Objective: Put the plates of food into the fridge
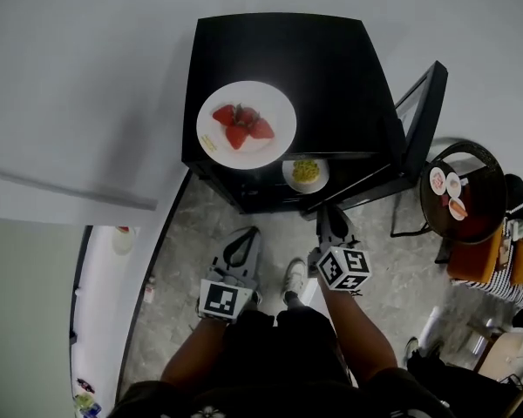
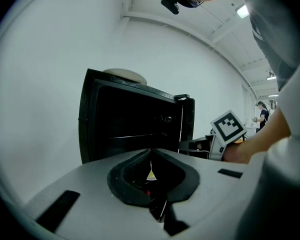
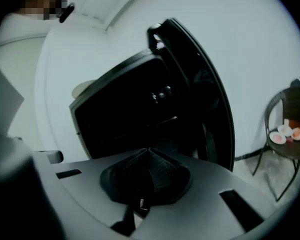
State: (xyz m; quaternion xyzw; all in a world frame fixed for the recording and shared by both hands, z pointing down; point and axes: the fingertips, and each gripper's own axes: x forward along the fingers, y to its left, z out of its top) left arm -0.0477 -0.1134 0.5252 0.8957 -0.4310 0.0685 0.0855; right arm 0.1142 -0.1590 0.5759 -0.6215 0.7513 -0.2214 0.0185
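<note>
While fridge [image 1: 331,68] door [image 1: 423,111] stands open for loading, small plate [image 1: 305,173] of yellow food sits just inside. Strawberry plate [image 1: 246,124] lies on fridge top, likely next. Left gripper [image 2: 151,153] and right gripper [image 3: 149,150] both closed, empty, before opening. More small plates on side table [image 1: 486,162].

Fridge [image 1: 331,77] interior: dark in both gripper views, contents unreadable. Small plate [image 1: 306,174] at fridge's open front: back part hidden under fridge top; yellow food too small to ID. Dishes [image 1: 445,183] on round table [image 1: 484,207] right of fridge: ditto.
</note>
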